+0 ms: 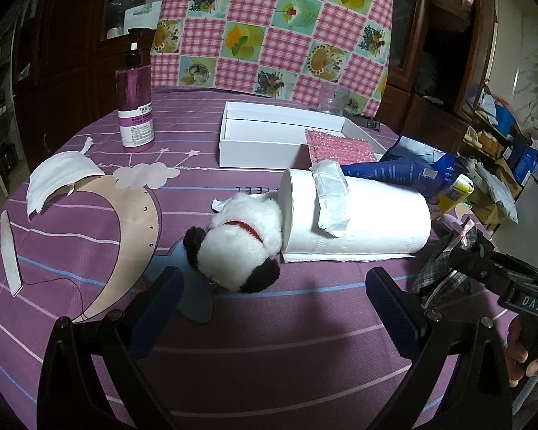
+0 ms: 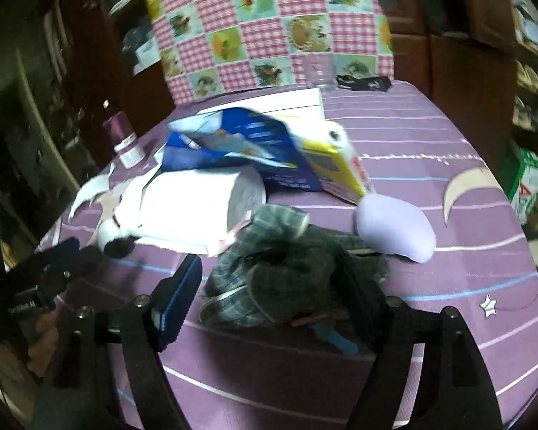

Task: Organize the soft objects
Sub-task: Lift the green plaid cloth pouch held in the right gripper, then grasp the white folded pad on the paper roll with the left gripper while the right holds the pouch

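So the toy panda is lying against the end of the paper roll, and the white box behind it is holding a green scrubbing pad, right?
Not quite: the pad in the white box is pink, not green. The left wrist view shows it leaning on the box's front corner. The rest holds: the toy panda lies against the end of the paper roll.

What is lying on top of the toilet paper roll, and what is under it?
On the toilet paper roll lies a white wrapped pad. A plush panda leans against its end. Under it, a loose white sheet edge shows; the rest underneath is covered.
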